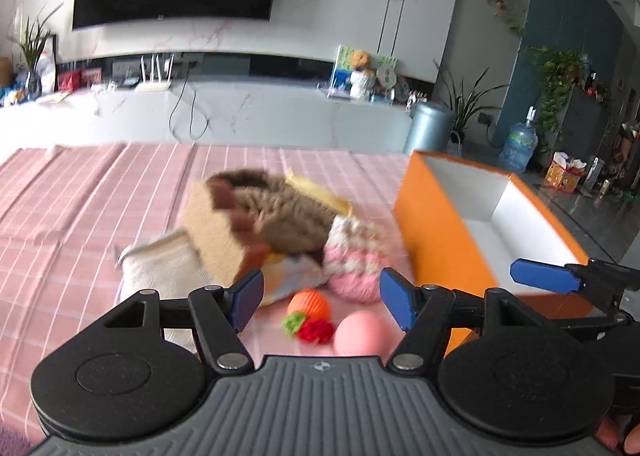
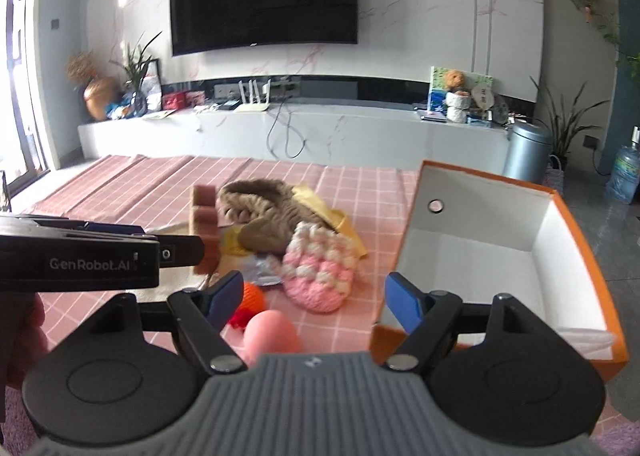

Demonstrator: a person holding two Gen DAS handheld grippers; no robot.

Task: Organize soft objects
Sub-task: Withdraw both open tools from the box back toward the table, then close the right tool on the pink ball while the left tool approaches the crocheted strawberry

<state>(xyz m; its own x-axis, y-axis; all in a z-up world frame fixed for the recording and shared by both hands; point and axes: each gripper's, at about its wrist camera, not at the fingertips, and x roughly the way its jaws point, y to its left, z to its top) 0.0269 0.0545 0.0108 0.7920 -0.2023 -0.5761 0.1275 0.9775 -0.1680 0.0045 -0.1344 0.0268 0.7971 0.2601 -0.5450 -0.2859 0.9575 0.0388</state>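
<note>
The orange box (image 2: 576,256) sits open and almost bare on the pink checked table (image 1: 80,196), and I will tell where everything is from that box. The soft toys lie in a heap just to the left of the box: a furry brown one (image 1: 288,212) on top, a slice-of-bread pillow (image 1: 216,232) leaning at the far left of the heap, and a pink and white knitted pouch (image 2: 320,276) closest to the box wall. In front of the heap, nearer to the person, are a little orange knitted carrot (image 1: 310,306) and a smooth pink ball (image 1: 360,334). The left gripper (image 1: 320,298) is open with nothing in it, and the carrot and the ball sit low between its blue pads (image 1: 394,302). The right gripper (image 2: 316,300) is open and holds nothing too; one pad hangs over the near corner of the box and the ball sits low between its two pads. I think the ball or the carrot comes first, and both hands look about as near. The ball is round, so it has no long way. The pouch is long, and it runs from the box side at the back towards the person. The carrot's leafy end points to the left, away from the box.
</note>
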